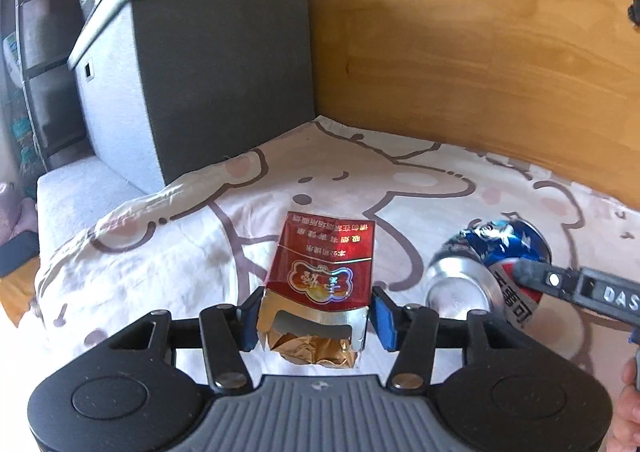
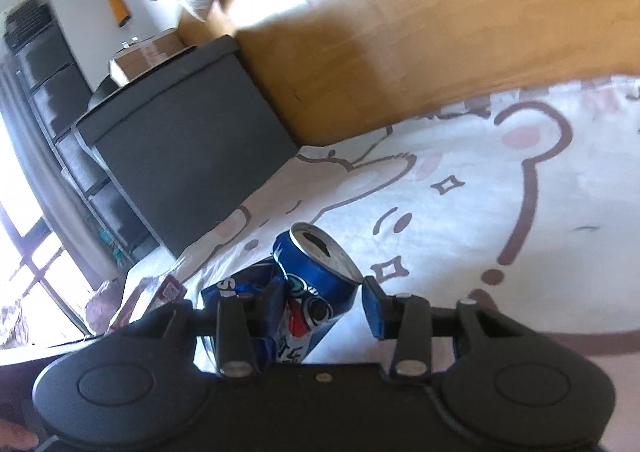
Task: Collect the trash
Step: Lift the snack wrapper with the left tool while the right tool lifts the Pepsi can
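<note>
Two grippers are holding trash above the cartoon-print bedsheet (image 1: 168, 252): left gripper (image 1: 314, 316) clamping a red cardboard cigarette pack (image 1: 320, 272), right gripper (image 2: 320, 308) gripping a crushed blue aluminium can (image 2: 308, 292).

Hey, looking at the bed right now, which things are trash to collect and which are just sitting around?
Trash to collect:
- red cigarette pack, between the left gripper jaws
- crushed blue soda can, between the right gripper jaws

Just lying about:
- grey storage box
- cardboard box on top of it
- cartoon bedsheet
- wooden panel
</note>
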Tool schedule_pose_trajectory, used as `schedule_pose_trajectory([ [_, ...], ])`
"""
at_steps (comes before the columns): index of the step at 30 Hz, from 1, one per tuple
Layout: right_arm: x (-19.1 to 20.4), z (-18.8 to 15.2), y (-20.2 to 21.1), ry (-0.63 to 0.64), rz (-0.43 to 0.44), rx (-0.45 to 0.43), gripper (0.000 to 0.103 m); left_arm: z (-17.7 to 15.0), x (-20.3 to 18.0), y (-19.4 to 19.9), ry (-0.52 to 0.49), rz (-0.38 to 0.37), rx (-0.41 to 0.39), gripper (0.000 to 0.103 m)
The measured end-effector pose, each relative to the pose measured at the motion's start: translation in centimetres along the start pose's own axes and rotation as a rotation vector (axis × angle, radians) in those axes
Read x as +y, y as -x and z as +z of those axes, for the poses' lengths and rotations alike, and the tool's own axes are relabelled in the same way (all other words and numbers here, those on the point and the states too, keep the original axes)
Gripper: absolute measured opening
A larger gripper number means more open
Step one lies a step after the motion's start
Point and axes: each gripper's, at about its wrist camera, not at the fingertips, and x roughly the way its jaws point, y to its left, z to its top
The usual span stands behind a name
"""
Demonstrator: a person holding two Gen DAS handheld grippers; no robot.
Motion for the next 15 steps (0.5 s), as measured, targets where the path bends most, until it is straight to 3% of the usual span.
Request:
schedule_pose_trajectory([
  [3, 0.1, -0.4, 3.0, 0.018, 0.014, 0.023, 0.037, -0.8, 0.0, 1.8, 0.029, -0.010, -0.003, 0.054],
  [15, -2.1, -2.5, 14.0, 0.120, -0.038, 0.202, 0.034, -6.2, -2.2, 7.6, 0.120, -0.093, 0.038, 0.054],
])
